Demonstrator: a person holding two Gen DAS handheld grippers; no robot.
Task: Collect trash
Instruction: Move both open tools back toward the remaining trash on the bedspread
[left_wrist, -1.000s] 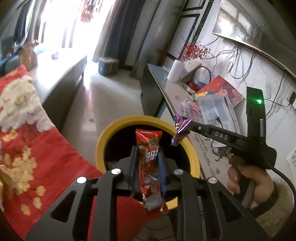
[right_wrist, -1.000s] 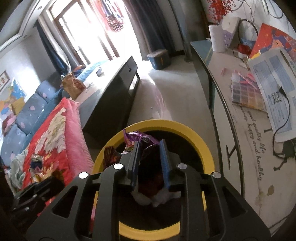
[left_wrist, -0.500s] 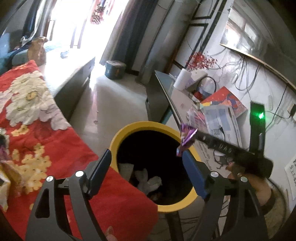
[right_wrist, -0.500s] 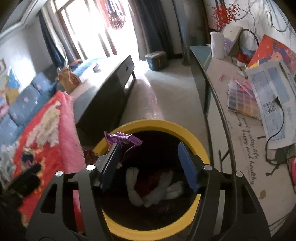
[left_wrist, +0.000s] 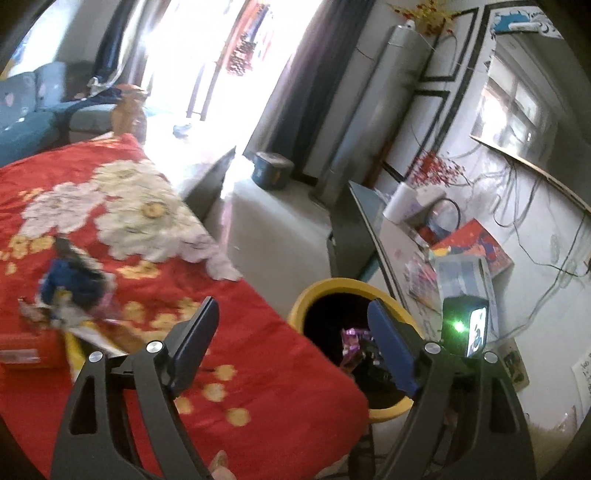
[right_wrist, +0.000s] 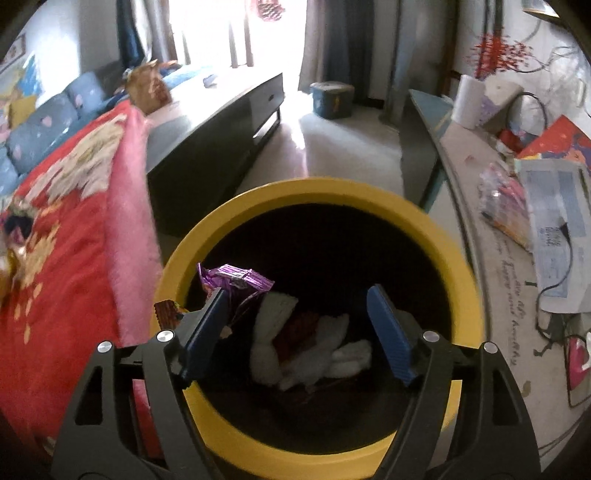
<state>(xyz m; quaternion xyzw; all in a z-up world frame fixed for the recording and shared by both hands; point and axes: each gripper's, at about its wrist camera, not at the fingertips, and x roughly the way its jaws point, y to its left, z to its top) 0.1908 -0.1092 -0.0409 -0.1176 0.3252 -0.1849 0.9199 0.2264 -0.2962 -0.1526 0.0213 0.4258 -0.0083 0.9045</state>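
Note:
A yellow-rimmed black bin (right_wrist: 454, 258) stands beside the red flowered blanket (left_wrist: 122, 221). My right gripper (right_wrist: 295, 310) is open directly over the bin's mouth; a purple foil wrapper (right_wrist: 232, 277) clings to its left finger tip. White tissues and a red wrapper (right_wrist: 306, 343) lie inside the bin. My left gripper (left_wrist: 291, 332) is open and empty, above the blanket's edge left of the bin (left_wrist: 332, 286). The purple wrapper (left_wrist: 352, 341) shows over the bin in the left wrist view too. A pile of wrappers (left_wrist: 70, 299) lies on the blanket at left.
A desk (right_wrist: 491, 229) with papers, a tissue roll and cables runs along the right wall. A dark low cabinet (right_wrist: 221, 125) stands behind the bin, with bare floor (right_wrist: 332, 144) and a small blue box beyond. A blue sofa (left_wrist: 22, 114) is at far left.
Both grippers opened. The red snack wrapper left my left gripper and dropped into the bin; the left gripper then swung left toward the blanket. The purple wrapper still sticks to the right finger.

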